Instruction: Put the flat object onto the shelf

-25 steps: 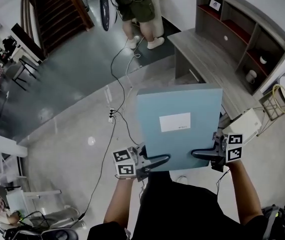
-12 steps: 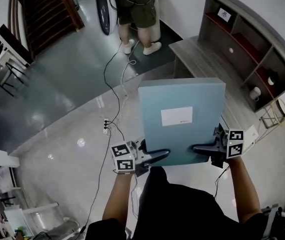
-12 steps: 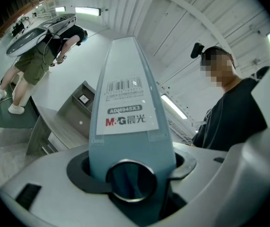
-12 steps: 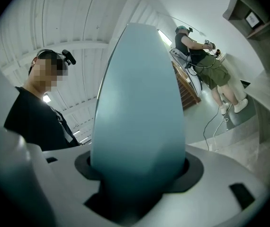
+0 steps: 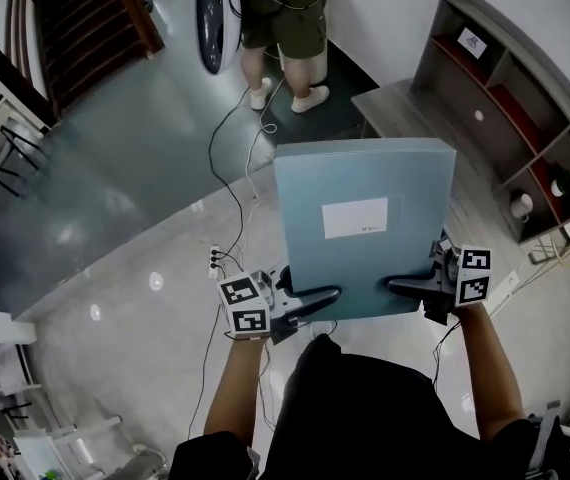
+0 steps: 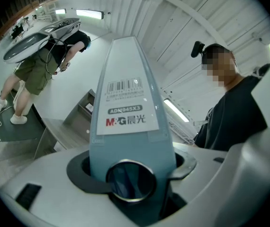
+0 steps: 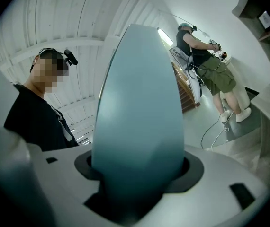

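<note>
Shiny grey floor (image 5: pixel 115 188) lies far below the person who holds the two tools. The left gripper (image 5: pixel 317 299) is clamped on the near left corner of a blue folder (image 5: pixel 365 228). The right gripper (image 5: pixel 402 286) is clamped on the near right corner. In the left gripper view the thin side of the folder fills the gap between the jaws. That side has a round hole (image 6: pixel 130 184) low down and a white sticker (image 6: pixel 125 112) with a bar code above it. In the right gripper view the other thin side fills the jaws, and it is plain blue. Each gripper has a cube with black and white squares, one on the left (image 5: pixel 245 306) and one on the right (image 5: pixel 473 276).

The folder is held flat, up in the air, in front of the person's chest. A white label (image 5: pixel 355 218) sits on its top face. The folder is not on the shelf.

The shelf (image 5: pixel 510 98) stands off to the right by the wall, with red backs in some of its boxes. A white cup (image 5: pixel 522 206) sits in one box. A grey wooden bench (image 5: pixel 405 108) runs along in front of the shelf. Black cables (image 5: pixel 235 168) snake over the floor to a plug strip (image 5: pixel 215 260). Another person in green shorts (image 5: pixel 285 28) stands farther off, near dark stairs (image 5: pixel 85 18).
</note>
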`<state>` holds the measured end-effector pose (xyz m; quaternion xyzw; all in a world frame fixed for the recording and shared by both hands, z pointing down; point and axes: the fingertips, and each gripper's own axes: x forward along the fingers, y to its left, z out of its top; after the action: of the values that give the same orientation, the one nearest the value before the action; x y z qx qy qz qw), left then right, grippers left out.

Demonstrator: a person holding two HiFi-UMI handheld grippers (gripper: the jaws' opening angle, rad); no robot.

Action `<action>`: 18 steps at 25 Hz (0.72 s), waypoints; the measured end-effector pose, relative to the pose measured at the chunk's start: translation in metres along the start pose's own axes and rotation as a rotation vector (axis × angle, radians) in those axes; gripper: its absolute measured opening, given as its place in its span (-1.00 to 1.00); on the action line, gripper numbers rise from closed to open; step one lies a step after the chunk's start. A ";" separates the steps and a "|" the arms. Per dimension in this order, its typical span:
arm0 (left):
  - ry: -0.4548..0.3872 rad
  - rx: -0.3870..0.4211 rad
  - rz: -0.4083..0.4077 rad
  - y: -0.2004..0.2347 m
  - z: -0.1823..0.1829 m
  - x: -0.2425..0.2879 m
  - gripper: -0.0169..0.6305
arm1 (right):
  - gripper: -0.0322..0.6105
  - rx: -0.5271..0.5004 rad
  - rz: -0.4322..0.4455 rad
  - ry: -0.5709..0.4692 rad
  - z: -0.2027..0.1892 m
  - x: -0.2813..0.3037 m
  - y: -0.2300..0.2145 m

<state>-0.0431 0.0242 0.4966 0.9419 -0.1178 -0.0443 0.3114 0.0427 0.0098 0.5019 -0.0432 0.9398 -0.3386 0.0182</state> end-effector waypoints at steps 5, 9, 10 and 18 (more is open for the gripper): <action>0.002 0.002 -0.009 0.010 -0.003 0.001 -0.06 | 0.01 -0.010 -0.017 -0.004 -0.002 0.000 -0.009; 0.026 0.011 -0.022 0.014 -0.002 0.002 -0.06 | 0.01 -0.016 -0.034 -0.028 -0.002 0.000 -0.012; 0.032 0.013 -0.022 0.016 -0.001 0.002 -0.06 | 0.01 -0.017 -0.035 -0.034 -0.002 0.000 -0.013; 0.039 -0.003 -0.008 0.013 -0.009 0.001 -0.06 | 0.02 0.007 -0.037 -0.035 -0.010 -0.002 -0.011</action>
<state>-0.0429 0.0190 0.5116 0.9426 -0.1078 -0.0271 0.3149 0.0449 0.0077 0.5163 -0.0664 0.9372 -0.3411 0.0284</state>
